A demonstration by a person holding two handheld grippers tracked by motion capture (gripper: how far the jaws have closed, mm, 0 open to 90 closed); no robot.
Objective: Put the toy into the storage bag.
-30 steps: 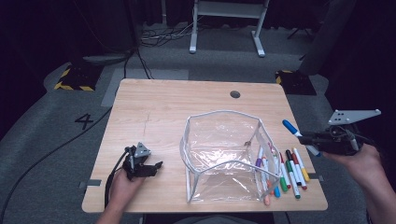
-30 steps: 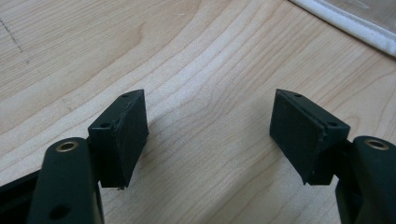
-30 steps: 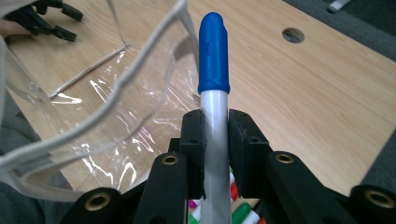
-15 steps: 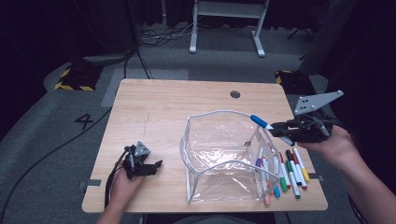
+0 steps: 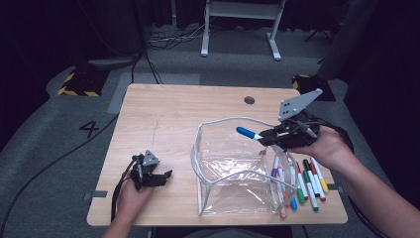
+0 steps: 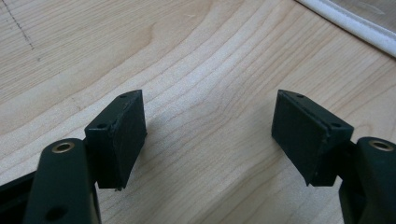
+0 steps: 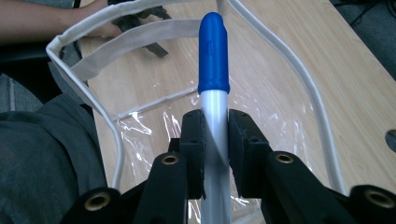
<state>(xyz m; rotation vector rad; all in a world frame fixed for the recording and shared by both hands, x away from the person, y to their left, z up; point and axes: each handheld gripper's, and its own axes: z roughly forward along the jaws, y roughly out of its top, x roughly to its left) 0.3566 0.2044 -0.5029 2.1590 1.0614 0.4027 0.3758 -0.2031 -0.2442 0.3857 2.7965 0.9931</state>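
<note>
The right gripper clamps a blue-capped marker between its jaws, the blue cap pointing toward 9 o'clock over the open top of the clear plastic pouch. In the right gripper view the marker stands between the white-piped rim edges, with bare wood beyond them toward 2 o'clock. The pouch sits at the table's near right; its rim stands open and wide, with free air above it. At 3 o'clock of the pouch, a row of coloured markers lies close to the right edge of the wooden table. The table's far half lies bare, save a small round hole at 12 o'clock.

The left gripper rests on the wood at 9 o'clock of the pouch, jaws spread wide with nothing between them.

Compared with half a second ago, the right gripper has moved leftward, carrying the marker from the pouch's right rim to over its opening; the left gripper has stayed put.
</note>
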